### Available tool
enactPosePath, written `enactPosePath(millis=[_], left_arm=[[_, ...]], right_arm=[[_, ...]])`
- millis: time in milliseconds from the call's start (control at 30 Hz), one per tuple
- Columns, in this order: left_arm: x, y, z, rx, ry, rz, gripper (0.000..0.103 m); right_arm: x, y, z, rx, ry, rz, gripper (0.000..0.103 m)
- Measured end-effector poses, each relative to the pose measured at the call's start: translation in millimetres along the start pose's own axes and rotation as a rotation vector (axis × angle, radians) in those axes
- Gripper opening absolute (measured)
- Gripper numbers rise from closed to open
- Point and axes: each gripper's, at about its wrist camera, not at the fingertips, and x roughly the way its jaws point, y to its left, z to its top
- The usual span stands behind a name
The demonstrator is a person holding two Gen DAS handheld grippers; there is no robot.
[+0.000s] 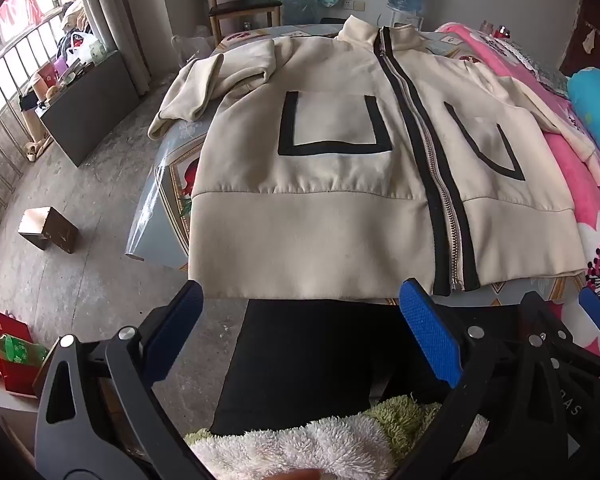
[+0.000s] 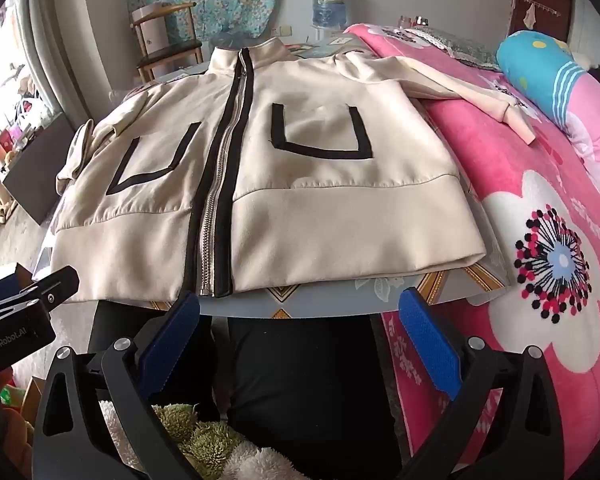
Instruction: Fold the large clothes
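Note:
A cream zip-up jacket [image 1: 340, 168] [image 2: 300, 184] with black trim and a silver zipper lies flat, front up, on a small patterned table [image 1: 168, 184] [image 2: 332, 292]. Its left sleeve [image 1: 204, 84] is bunched near the table's far left corner. Its right sleeve [image 2: 472, 92] stretches onto the pink blanket. My left gripper [image 1: 300, 300] stands open just short of the jacket's hem, with nothing between its blue pads [image 1: 428, 340]. My right gripper [image 2: 300, 312] is open too, in front of the hem by the zipper's lower end, and holds nothing.
A bed with a pink flowered blanket [image 2: 540, 240] runs along the table's right side. A person's dark trousers [image 2: 308, 380] and fluffy slippers [image 1: 300, 448] are below the grippers. On the concrete floor to the left are a small brown box [image 1: 50, 234], a dark cabinet [image 1: 92, 104] and a wooden chair [image 1: 240, 4].

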Motion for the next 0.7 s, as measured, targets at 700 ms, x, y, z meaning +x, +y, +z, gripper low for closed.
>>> enactPosePath(millis=[700], left_arm=[[5.2,-3.2,-3.6,-0.009,0.017,-0.004,0.095]], right_arm=[[-4.9,3.8,3.0,-0.011,-0.014,0.003,0.097]])
